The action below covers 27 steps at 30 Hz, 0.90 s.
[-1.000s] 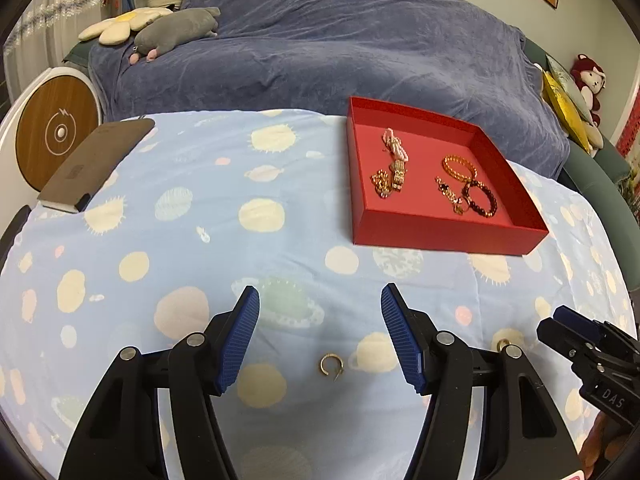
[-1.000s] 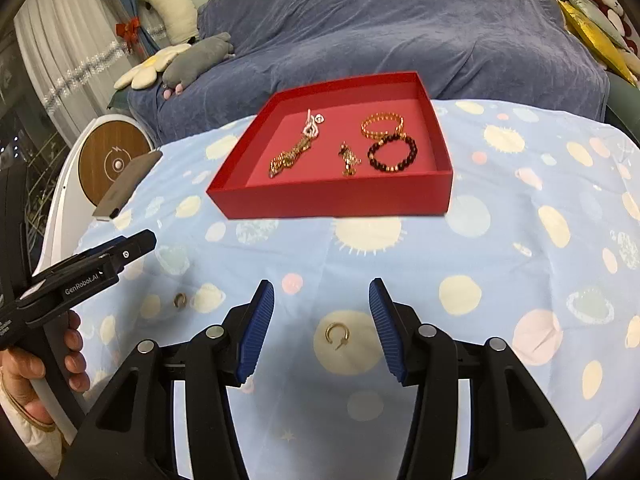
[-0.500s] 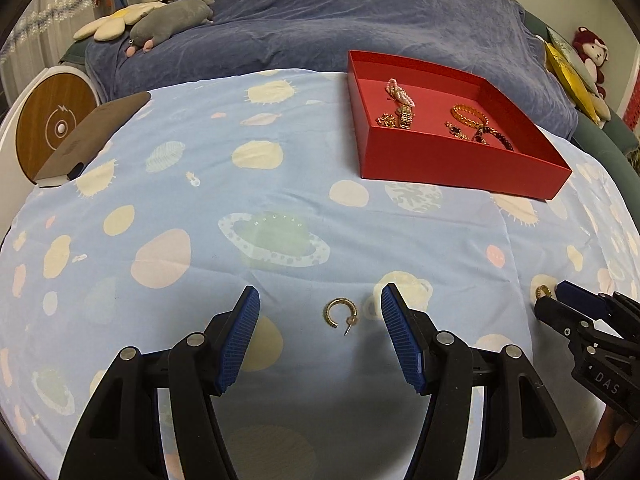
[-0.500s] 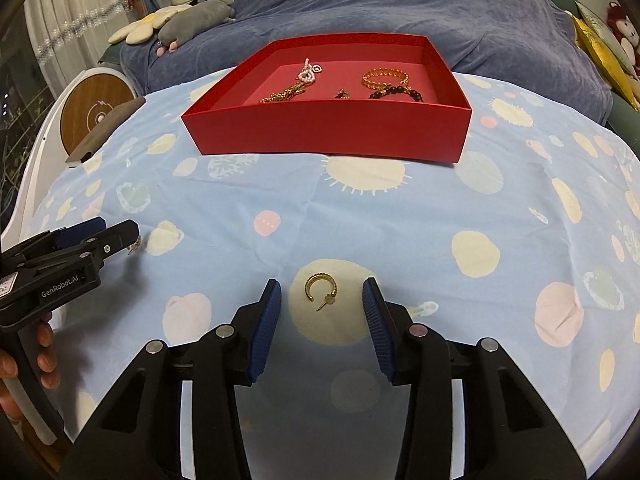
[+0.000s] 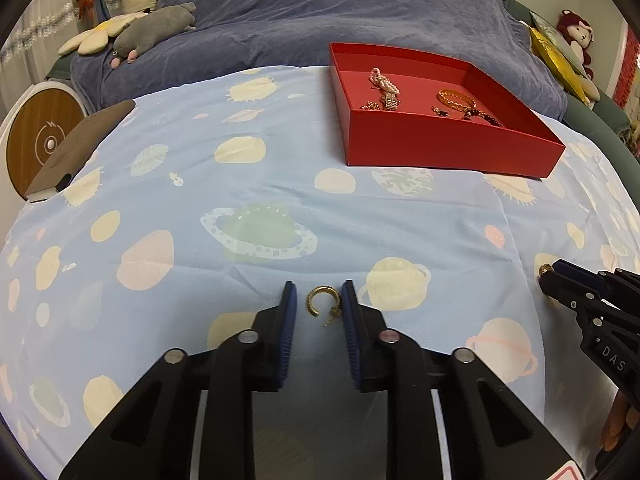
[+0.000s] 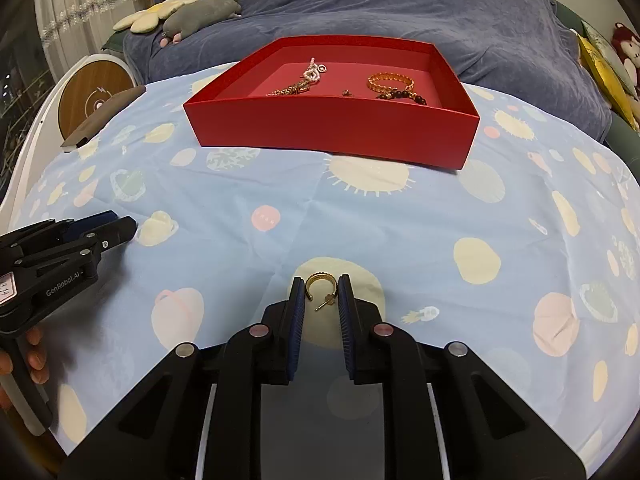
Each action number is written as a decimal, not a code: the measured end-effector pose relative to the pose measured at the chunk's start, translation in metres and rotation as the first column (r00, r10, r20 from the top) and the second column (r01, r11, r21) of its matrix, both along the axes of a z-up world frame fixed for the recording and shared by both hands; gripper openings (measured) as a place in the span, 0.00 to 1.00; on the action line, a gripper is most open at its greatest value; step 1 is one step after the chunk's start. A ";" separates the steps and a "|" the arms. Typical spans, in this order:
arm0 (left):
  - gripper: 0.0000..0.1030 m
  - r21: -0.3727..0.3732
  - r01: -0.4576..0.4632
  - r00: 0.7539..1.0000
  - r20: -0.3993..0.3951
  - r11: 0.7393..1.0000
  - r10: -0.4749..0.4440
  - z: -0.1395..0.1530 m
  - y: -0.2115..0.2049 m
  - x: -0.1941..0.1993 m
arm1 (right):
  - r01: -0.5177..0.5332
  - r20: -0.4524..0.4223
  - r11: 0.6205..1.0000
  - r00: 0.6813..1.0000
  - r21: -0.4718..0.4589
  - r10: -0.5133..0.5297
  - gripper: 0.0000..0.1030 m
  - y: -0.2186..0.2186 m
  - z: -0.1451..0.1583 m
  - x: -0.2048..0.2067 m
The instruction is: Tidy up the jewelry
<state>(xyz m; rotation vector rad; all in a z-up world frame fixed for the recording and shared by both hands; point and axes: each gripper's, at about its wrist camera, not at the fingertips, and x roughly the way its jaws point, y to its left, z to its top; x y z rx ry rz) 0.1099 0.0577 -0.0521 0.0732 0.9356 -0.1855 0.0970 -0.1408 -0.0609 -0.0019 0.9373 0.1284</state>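
**Spotter:** Where are the pieces relative to you?

**Operator:** Dead ahead on both sides. My left hand-held gripper [image 5: 318, 286] straddles a gold hoop earring [image 5: 310, 303] lying flat on the surface [image 5: 280, 152], low in the frame's centre, its post pointing back toward me. The jaws stand a narrow gap apart. The right pad looks close to the post and the left pad is clear, so nothing is gripped.

**Spotter:** And the right?

**Operator:** My right hand-held gripper [image 6: 320, 280] brackets the second hoop earring [image 6: 309, 289], open side toward me. The pads sit so close that I cannot tell whether they already touch it.

**Spotter:** Destination?

**Operator:** The red tray [image 6: 332, 128], straight beyond, in the upper centre.

**Spotter:** Any writing?

**Operator:** "GenRobot.AI" on the left tool, "DAS" on the right.
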 end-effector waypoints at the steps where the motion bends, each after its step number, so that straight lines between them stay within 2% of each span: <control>1: 0.14 -0.009 0.002 1.000 -0.004 1.000 -0.002 0.000 0.001 0.000 | 0.000 -0.001 1.000 1.000 0.001 0.000 0.16 0.000 0.000 0.000; 9: 0.14 -0.027 0.019 1.000 -0.002 0.999 -0.019 0.009 -0.004 -0.003 | 0.012 0.009 1.000 1.000 0.021 -0.012 0.16 -0.005 0.009 -0.001; 21: 0.14 -0.085 0.058 0.998 0.045 0.995 -0.054 0.042 -0.026 -0.002 | 0.020 0.071 0.997 0.997 0.078 -0.025 0.16 -0.009 0.040 0.003; 27: 0.14 -0.115 0.075 0.994 0.084 0.991 -0.065 0.068 -0.039 0.005 | 0.026 0.108 0.995 0.993 0.101 -0.037 0.16 -0.011 0.059 0.010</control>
